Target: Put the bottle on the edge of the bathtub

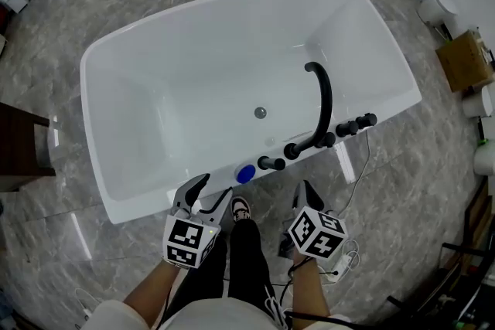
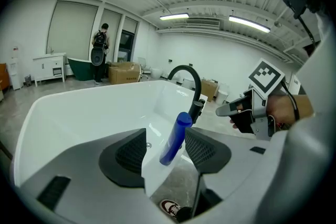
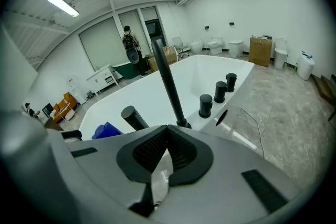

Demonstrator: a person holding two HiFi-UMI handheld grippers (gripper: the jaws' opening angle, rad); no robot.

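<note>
Leaning on the bathtub rim [image 2: 153, 174] stands a slim, glossy blue bottle [image 2: 175, 138].

The right gripper [image 3: 167, 132] has its jaws closed, pads meeting at the tips with nothing between them. Directly beyond, a black faucet spout [image 3: 168, 86] rises from the rim of a white bathtub [image 3: 126, 93]. Three black knobs [image 3: 220, 91] stand in a row to its right. A black hand-shower handle [image 3: 134, 117] stands to its left. A blue bottle [image 3: 106, 130] shows partly behind the gripper body. A person [image 3: 130, 55] stands well beyond the tub.
</note>
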